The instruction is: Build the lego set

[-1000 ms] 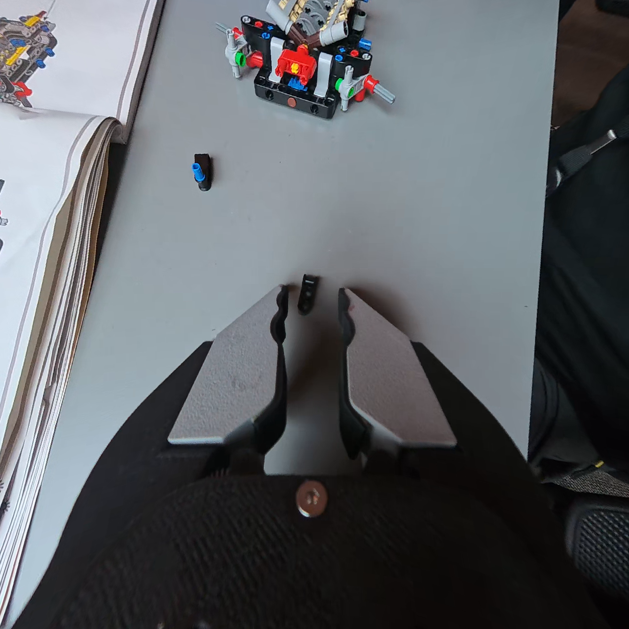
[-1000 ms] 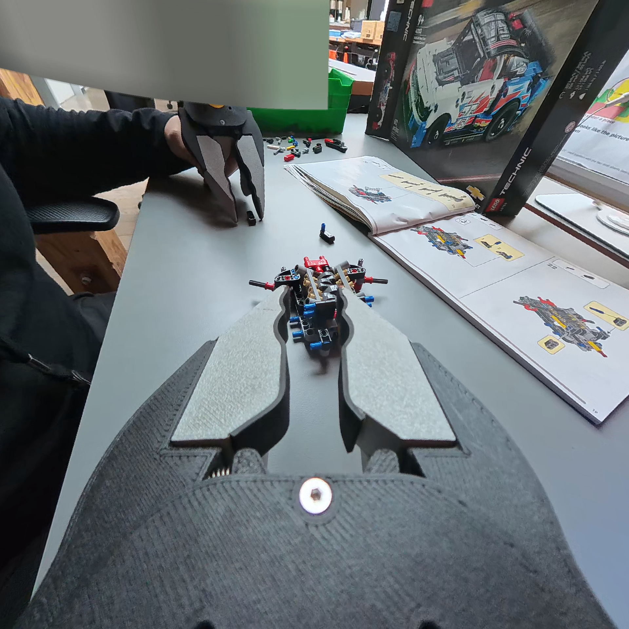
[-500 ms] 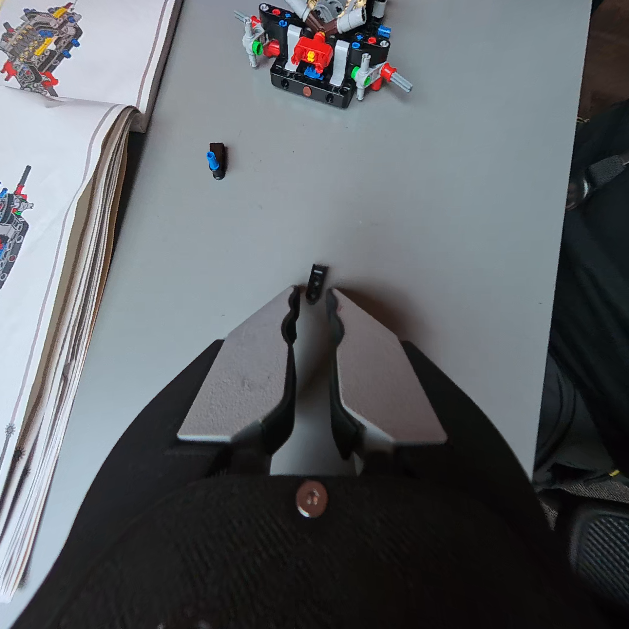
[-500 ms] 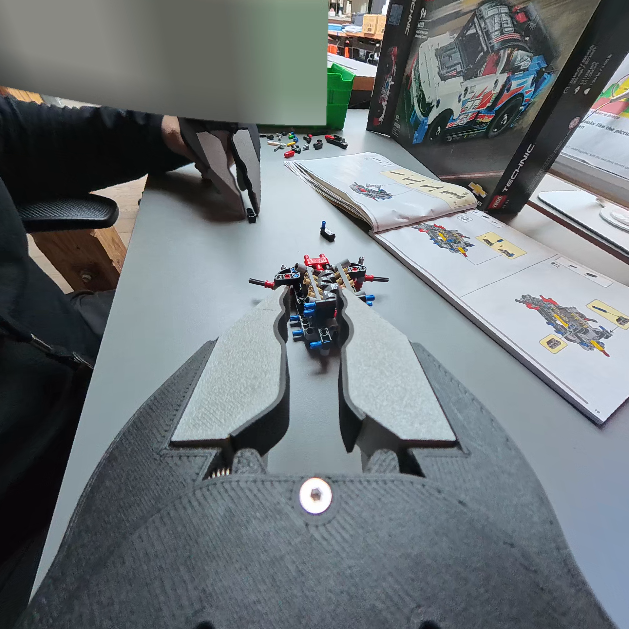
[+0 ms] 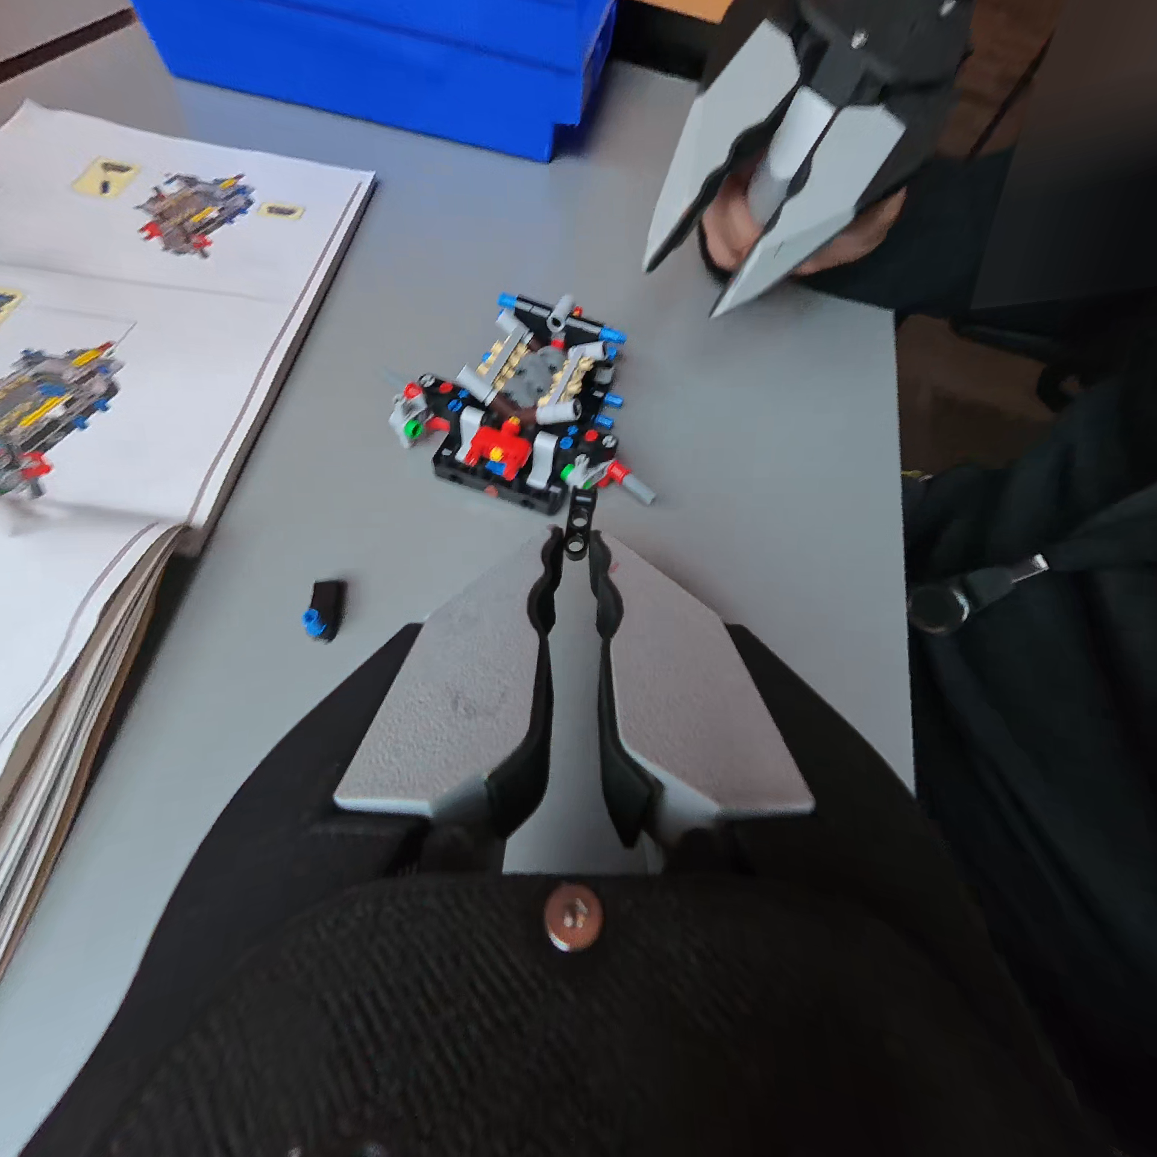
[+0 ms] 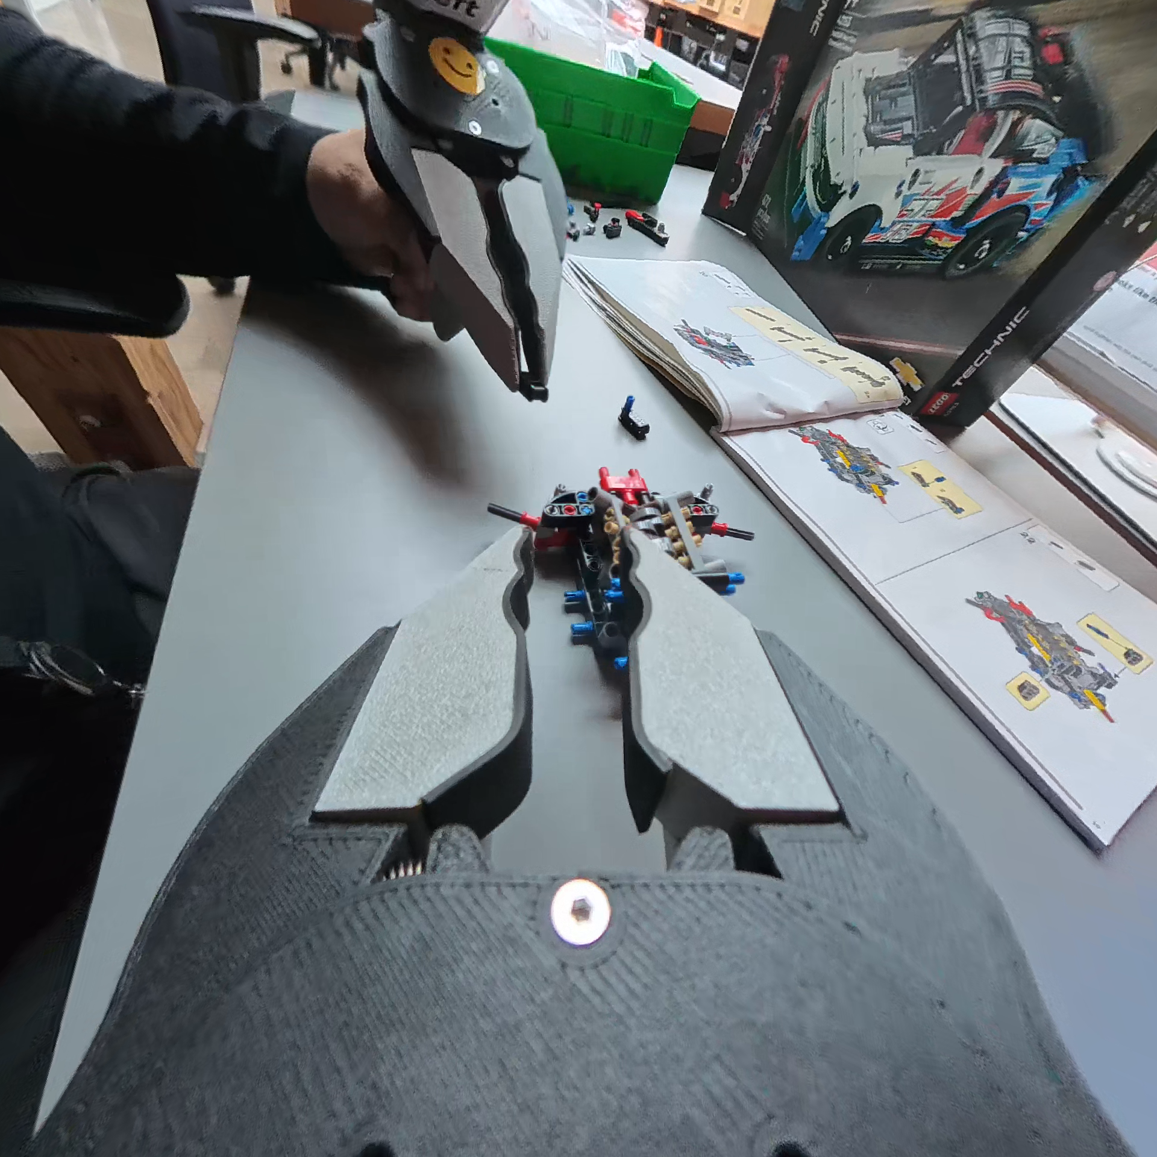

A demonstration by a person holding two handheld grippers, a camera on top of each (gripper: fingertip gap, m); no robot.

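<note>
My left gripper [image 5: 573, 548] is shut on a small black beam [image 5: 580, 523] and holds it off the grey table, its tip just in front of the lego assembly [image 5: 519, 407]. The right wrist view shows this gripper [image 6: 529, 375] raised, with the beam [image 6: 536, 392] at its tip. My right gripper [image 6: 576, 543] is open and empty, hovering over the near end of the assembly [image 6: 651, 519]. In the left wrist view it [image 5: 683, 289] sits above the table, beyond the assembly to the right. A small black piece with a blue pin [image 5: 325, 607] lies loose on the table.
An open instruction booklet [image 6: 939, 532] lies beside the assembly, also in the left wrist view [image 5: 156, 375]. A lego box [image 6: 939, 156] stands behind it. A green bin [image 6: 601, 138] with loose pieces [image 6: 613, 222] stands at one end, a blue bin [image 5: 375, 62] at the other.
My left gripper has shut on the black beam, lifted it off the table and carried it toward the assembly. My right gripper has risen slightly and stays open.
</note>
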